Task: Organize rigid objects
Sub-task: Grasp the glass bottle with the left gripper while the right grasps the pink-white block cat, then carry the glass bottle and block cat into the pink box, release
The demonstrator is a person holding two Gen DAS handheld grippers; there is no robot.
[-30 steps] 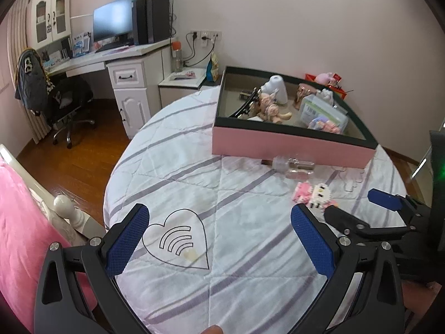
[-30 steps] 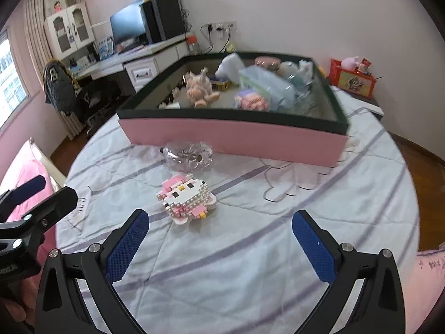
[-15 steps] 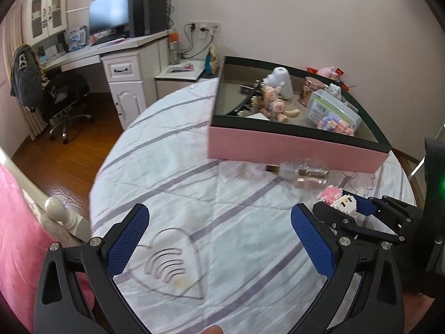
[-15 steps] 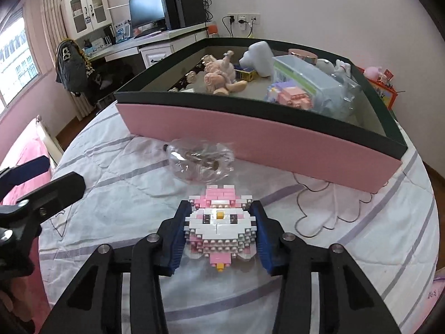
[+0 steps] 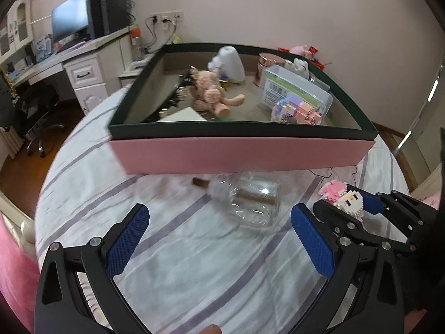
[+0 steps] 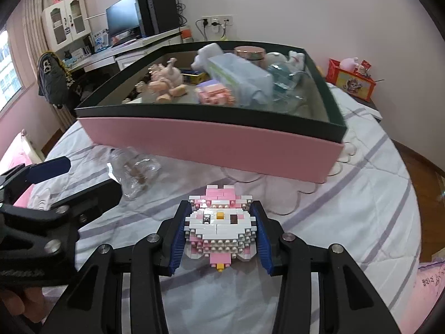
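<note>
Across the upper middle of the left wrist view: a pink box (image 5: 250, 153) with dark green rim, resting on a white quilt (image 5: 180, 264) with grey stripes. Inside, from left to right: a pink plush doll (image 5: 211, 94), a white rounded figure (image 5: 230, 64), a copper-lidded jar (image 5: 268, 62), a clear plastic case (image 5: 294, 89), a pastel brick model (image 5: 294, 111) in front of it. Below the box, at centre: a clear glass bottle (image 5: 250, 197) lying on its side, just beyond the left tongs (image 5: 222, 239), spread wide and holding nothing. At right: the right tongs (image 6: 219, 239), clamped on a pink-and-white brick cat figure (image 6: 219, 228), near the box's front wall.
</note>
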